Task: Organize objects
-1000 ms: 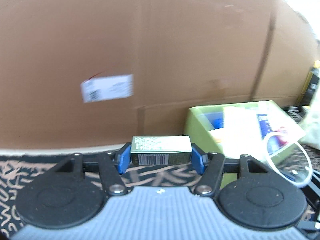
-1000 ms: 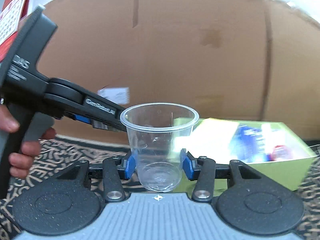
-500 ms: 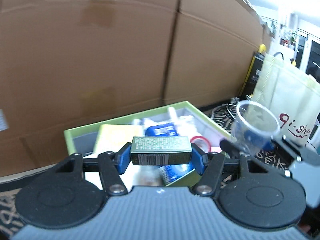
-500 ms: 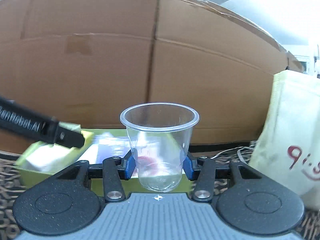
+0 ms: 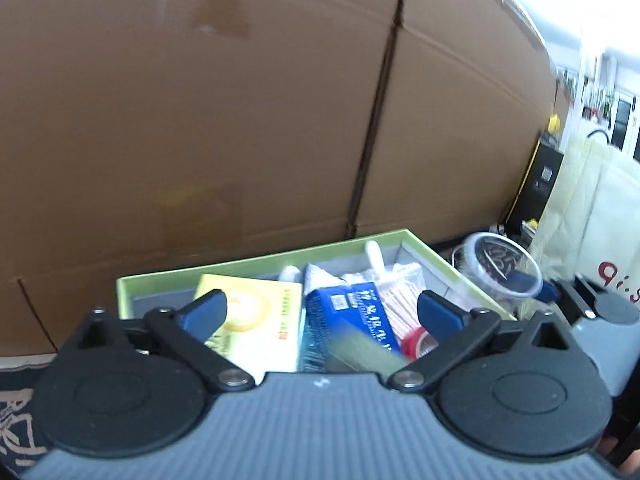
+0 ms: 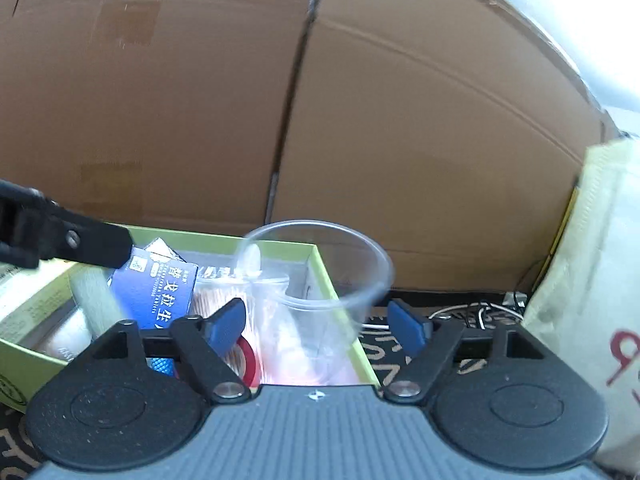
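Cables (image 6: 476,312) only in right view

clear cup (image 6: 316,300): tilted, blurred, over green tray (image 6: 324,276) | green box (image 5: 362,354): blurred, above tray

A dark patterned mat (image 6: 374,350) is seen underneath; a green tray (image 5: 256,262) and cream bag (image 6: 600,272) are set on it.

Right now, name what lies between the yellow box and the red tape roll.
A blue box, with a blurred greenish box at its near end; the left wrist view shows it.
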Tool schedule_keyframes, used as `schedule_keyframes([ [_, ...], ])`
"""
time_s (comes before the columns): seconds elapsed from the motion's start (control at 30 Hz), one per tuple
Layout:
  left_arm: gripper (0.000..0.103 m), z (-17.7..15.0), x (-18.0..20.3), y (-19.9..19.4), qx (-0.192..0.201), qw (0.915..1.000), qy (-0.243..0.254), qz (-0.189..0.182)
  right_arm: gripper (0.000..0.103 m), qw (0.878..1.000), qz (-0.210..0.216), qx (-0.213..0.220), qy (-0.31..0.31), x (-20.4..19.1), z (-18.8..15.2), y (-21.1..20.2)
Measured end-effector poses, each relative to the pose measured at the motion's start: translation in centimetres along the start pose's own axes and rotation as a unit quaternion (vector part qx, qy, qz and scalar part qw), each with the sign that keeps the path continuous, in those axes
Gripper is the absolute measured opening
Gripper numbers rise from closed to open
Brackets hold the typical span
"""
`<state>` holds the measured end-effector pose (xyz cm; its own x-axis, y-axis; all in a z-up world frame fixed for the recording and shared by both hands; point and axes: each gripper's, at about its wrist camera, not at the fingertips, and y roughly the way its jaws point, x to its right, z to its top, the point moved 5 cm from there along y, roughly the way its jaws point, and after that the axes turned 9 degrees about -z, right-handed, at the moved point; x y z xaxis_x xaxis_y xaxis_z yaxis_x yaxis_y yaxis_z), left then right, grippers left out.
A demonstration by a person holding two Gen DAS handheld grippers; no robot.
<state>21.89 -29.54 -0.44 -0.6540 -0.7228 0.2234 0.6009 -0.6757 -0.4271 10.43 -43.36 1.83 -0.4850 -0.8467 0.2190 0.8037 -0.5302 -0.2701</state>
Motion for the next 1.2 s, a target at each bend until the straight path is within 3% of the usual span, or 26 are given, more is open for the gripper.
schedule_keyframes([
  [0.1, 0.103, -0.6, -0.6, -0.9, 0.002, 1.0000, -0.008, 0.001, 0.081, 1.000, 0.016, -0.001, 0.021, 0.6, -0.7, -1.1],
  [0.27, 0.103, -1.7, -1.4, -2.8, 0.009, 0.9995, -0.032, 0.004, 0.081, 1.000, 0.008, 0.008, 0.028, 1.0, -1.4, -2.8],
  [0.53, 0.103, -2.8, -1.1, -6.6, 0.027, 0.9993, -0.009, 0.025, 0.080, 0.997, 0.005, 0.014, 0.080, 2.3, -2.0, -5.8],
  [0.7, 0.103, -4.0, 0.0, -8.7, 0.034, 0.9980, -0.002, 0.054, 0.084, 0.995, 0.041, -0.002, 0.093, 1.8, -2.3, -7.6],
  [0.77, 0.103, -4.7, 0.5, -9.6, 0.028, 0.9969, 0.001, 0.074, 0.092, 0.994, 0.063, -0.012, 0.092, 1.6, -2.5, -8.4],
  [0.87, 0.103, -6.3, 0.9, -10.8, 0.006, 0.9962, -0.022, 0.084, 0.096, 0.994, 0.065, -0.025, 0.088, 1.7, -3.0, -9.9],
  [0.93, 0.103, -7.4, 1.4, -11.3, -0.022, 0.9955, -0.033, 0.087, 0.097, 0.995, 0.059, -0.035, 0.077, 2.0, -3.4, -10.9],
  [1.07, 0.103, -9.3, 2.7, -13.2, -0.039, 0.9941, -0.061, 0.082, 0.097, 0.996, 0.054, -0.039, 0.059, 2.6, -3.8, -13.5],
  [1.2, 0.103, -10.1, 4.5, -14.9, -0.046, 0.9938, -0.040, 0.094, 0.097, 0.996, 0.057, -0.039, 0.053, 3.1, -3.9, -15.5],
])
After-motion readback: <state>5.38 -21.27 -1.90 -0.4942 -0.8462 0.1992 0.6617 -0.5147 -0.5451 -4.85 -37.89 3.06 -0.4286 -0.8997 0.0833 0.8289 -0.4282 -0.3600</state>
